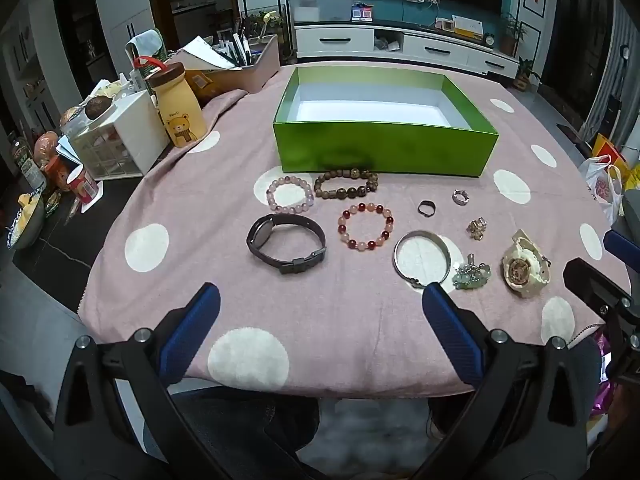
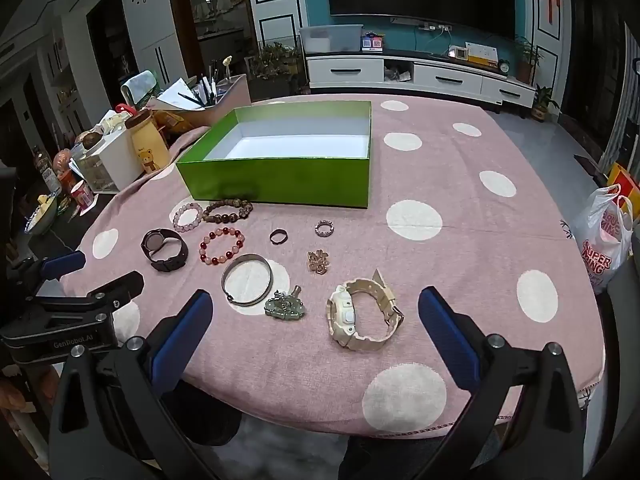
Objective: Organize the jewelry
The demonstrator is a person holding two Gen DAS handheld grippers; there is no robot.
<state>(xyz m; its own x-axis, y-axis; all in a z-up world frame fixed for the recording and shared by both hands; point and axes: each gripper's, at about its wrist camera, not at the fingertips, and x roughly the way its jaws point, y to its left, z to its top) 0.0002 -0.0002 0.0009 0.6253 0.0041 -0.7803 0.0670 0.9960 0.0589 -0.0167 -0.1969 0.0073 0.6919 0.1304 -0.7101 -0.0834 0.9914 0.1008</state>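
Pink, white-dotted cloth covers the table, with a TV cabinet at the far wall and an open green box toward the table's far edge. Between box and near edge lie the jewelry: beaded bracelets, a dark watch, a silver bangle, rings and a cream watch. Both the left gripper and the right gripper hover over the near edge, jaws spread wide and holding nothing, the cream watch lying just ahead between the right one's fingers.
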